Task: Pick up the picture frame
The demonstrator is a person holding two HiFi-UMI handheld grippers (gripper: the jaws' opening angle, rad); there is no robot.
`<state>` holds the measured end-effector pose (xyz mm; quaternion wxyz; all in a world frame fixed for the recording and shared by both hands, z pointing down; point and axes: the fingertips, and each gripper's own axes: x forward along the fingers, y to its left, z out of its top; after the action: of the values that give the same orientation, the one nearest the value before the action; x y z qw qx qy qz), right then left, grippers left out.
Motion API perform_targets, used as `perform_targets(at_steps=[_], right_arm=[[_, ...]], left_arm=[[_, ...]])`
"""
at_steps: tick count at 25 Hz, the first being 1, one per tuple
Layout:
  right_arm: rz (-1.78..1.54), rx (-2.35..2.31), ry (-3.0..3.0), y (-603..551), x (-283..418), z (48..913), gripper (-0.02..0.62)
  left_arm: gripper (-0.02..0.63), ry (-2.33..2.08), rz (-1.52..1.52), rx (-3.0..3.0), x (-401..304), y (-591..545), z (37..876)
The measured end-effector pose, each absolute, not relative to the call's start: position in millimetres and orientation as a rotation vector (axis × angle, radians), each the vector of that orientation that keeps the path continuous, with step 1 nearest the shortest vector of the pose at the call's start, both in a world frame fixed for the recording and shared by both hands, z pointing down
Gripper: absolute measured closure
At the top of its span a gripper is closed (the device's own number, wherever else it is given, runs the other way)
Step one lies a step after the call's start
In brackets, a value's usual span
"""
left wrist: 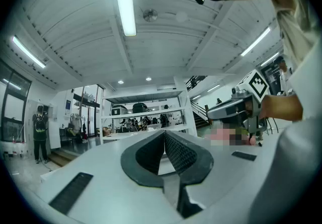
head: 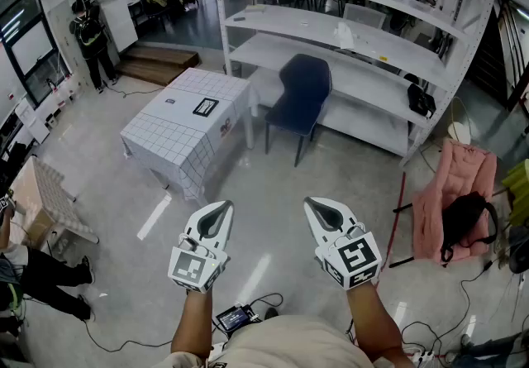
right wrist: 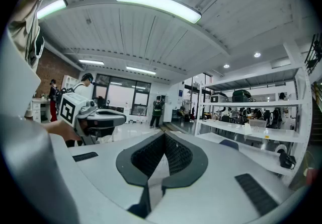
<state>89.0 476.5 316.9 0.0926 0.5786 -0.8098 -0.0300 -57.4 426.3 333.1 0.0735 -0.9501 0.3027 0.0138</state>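
White shelving (head: 355,35) lines the far side of a workshop room, with a dark blue chair (head: 299,97) in front of it. To the chair's left stands a worktop (head: 178,143) under a checked cloth. The picture frame (head: 205,107) lies flat on it, near its far edge. Both grippers are held level above the floor (head: 273,184), side by side and well apart from the worktop. The left gripper (head: 221,209) has its jaws pressed together with nothing between them. The right gripper (head: 314,206) is the same, with its jaws closed and empty.
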Motion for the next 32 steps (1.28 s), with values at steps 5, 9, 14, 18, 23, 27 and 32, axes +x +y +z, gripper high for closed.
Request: perform_targets(at_steps=[5, 9, 14, 18, 23, 27, 32], right_arm=[[-0.084, 1.719, -2.408, 465.8, 82.7, 318.5, 0.571], [-0.086, 1.719, -2.408, 454.8, 76.3, 319.2, 0.571], [-0.09, 1.719, -2.414, 441.4, 68.7, 319.0, 0.571], [-0.085, 1.72, -2.435, 431.8, 64.0, 318.9, 0.569], [-0.08, 1.717, -2.446, 417.5, 64.4, 319.5, 0.569], [-0.074, 1.715, -2.455, 405.2, 71.1, 318.8, 0.569], [-0.041, 1.695, -2.475, 380.1, 86.7, 325.8, 0.569]], left_arm=[[0.591, 0.917, 0.037, -2.865, -63.5, 415.5, 334.1], [0.591, 0.908, 0.058, -2.873, -68.8, 405.8, 337.0], [0.591, 0.919, 0.055, -2.871, -77.8, 392.7, 338.5], [0.591, 0.92, 0.061, -2.879, -82.6, 382.8, 343.1], [0.591, 0.936, 0.052, -2.894, -83.6, 369.7, 348.0], [0.591, 0.938, 0.05, -2.894, -78.9, 360.5, 349.5], [0.591, 0.972, 0.001, -2.905, -68.9, 344.1, 355.1]])
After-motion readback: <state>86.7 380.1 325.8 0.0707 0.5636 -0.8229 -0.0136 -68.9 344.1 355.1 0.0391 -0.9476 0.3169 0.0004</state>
